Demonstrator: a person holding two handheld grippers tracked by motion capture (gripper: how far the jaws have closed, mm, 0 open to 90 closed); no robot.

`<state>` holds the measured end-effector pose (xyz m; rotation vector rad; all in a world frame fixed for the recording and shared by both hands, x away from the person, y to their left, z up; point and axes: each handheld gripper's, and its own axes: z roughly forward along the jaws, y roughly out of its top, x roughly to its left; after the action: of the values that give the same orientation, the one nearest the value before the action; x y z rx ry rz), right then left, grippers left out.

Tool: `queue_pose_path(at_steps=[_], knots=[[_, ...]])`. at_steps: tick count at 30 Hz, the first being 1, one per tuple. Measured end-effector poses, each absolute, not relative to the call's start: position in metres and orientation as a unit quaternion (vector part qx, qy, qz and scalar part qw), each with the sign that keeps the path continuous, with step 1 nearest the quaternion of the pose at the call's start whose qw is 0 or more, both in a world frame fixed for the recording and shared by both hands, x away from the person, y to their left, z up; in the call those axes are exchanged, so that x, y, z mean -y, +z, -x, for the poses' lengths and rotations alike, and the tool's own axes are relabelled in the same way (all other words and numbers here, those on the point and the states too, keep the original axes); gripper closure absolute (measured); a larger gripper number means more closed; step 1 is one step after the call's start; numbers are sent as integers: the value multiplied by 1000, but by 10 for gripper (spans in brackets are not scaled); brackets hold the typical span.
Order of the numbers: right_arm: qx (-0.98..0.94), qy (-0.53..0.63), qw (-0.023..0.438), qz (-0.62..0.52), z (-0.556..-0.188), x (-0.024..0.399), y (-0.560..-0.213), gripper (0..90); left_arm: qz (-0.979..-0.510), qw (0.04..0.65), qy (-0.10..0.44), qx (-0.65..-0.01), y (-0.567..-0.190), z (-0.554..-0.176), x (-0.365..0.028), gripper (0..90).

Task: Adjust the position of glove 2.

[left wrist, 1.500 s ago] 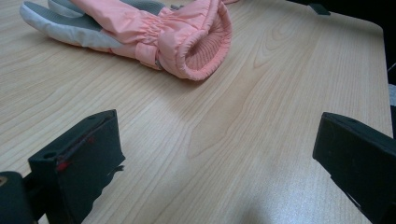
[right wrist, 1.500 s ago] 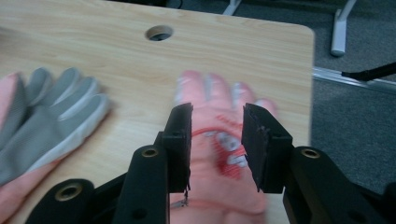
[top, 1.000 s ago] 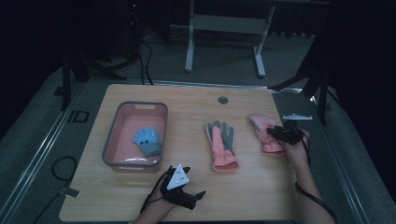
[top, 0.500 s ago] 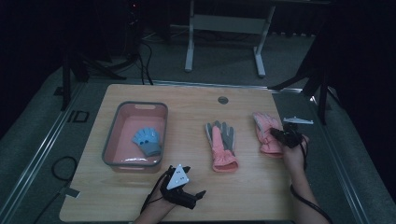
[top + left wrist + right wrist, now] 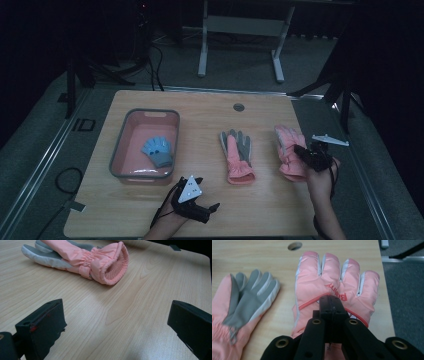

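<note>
The right gripper (image 5: 301, 150) is sitting over the right glove (image 5: 288, 150), a pink glove lying back up near the table's (image 5: 210, 107) right edge, fingers pointing away from the person. In the right gripper view its jaws are pressed together over the back of that glove (image 5: 337, 280), just below the red lettering, having just been closing; whether a pinch of fabric is caught between them cannot be told. The left gripper (image 5: 212, 206) is resting near the table's front edge, its grey plate facing up, and in the left gripper view its jaws are standing wide apart with only bare wood between them. Ahead of it the middle glove (image 5: 82, 258) is lying palm up, grey palm showing, its ribbed cuff opening toward the camera; in the high view this glove (image 5: 236, 152) is lying mid-table, near the right one but apart from it. On the table's left side a pink tub (image 5: 117, 160) is holding a small blue glove (image 5: 158, 151). A round hole (image 5: 238, 107) is showing near the table's far edge.
</note>
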<state>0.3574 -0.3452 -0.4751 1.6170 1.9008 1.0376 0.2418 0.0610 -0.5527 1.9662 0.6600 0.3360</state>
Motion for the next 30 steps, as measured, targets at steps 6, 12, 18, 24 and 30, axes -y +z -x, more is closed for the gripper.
queue_pose_path(at_steps=[6, 12, 18, 24, 30], knots=[[-681, 367, 213, -597, -338, 338, -490, 900, -813, 494, 140, -273, -554, -242, -60, 14], [-691, 355, 213, -593, -337, 326, -508, 900, -813, 495, 140, -273, -554, -241, -59, 14], [-693, 350, 206, -596, -342, 323, -524, 896, -814, 495, 139, -270, -555, -241, -59, 14], [-701, 347, 212, -585, -342, 323, -524, 878, -815, 494, 141, -268, -555, -240, -60, 14], [-725, 395, 186, -533, -339, 339, -502, 715, -816, 492, 140, -269, -556, -241, -60, 14]])
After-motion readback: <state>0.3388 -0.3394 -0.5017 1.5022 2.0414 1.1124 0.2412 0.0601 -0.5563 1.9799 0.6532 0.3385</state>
